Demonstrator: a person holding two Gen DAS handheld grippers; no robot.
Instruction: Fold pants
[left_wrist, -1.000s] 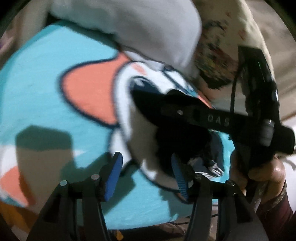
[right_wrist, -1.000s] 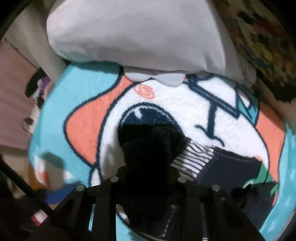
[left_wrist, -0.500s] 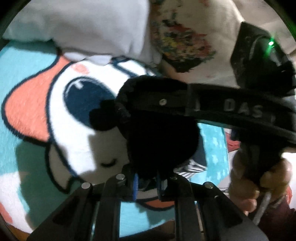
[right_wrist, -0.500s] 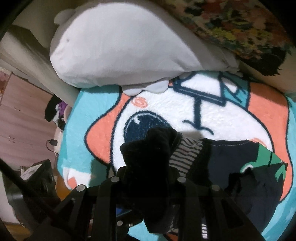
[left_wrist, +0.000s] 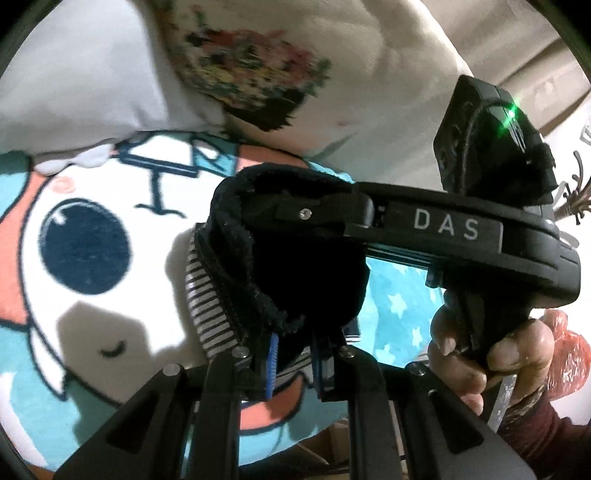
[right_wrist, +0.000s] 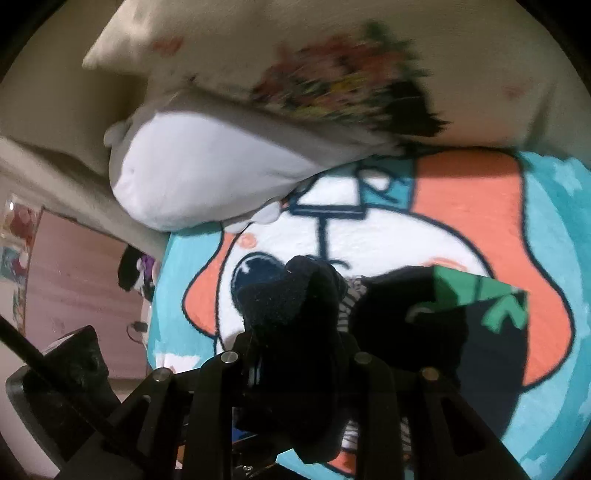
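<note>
The black pants (left_wrist: 295, 273) with a striped waistband (left_wrist: 207, 295) hang bunched above the cartoon blanket (left_wrist: 85, 317). My left gripper (left_wrist: 295, 365) is shut on a fold of the pants, blue pads pressed to the cloth. My right gripper (left_wrist: 291, 218) reaches in from the right, shut on the pants' upper edge. In the right wrist view the right gripper (right_wrist: 295, 354) is buried in black cloth (right_wrist: 291, 317); the rest of the pants (right_wrist: 424, 325), with a green patch (right_wrist: 476, 295), trails right over the blanket (right_wrist: 461, 214).
A white plush pillow (right_wrist: 207, 173) and a floral pillow (right_wrist: 332, 85) lie at the head of the bed. Bed edge and a pink wardrobe (right_wrist: 74, 280) stand left. A red plastic bag (left_wrist: 569, 365) is at far right.
The left gripper closed on the pants, having been open one second ago. Both grippers lifted the cloth higher and the pants' free part now hangs more spread toward the right.
</note>
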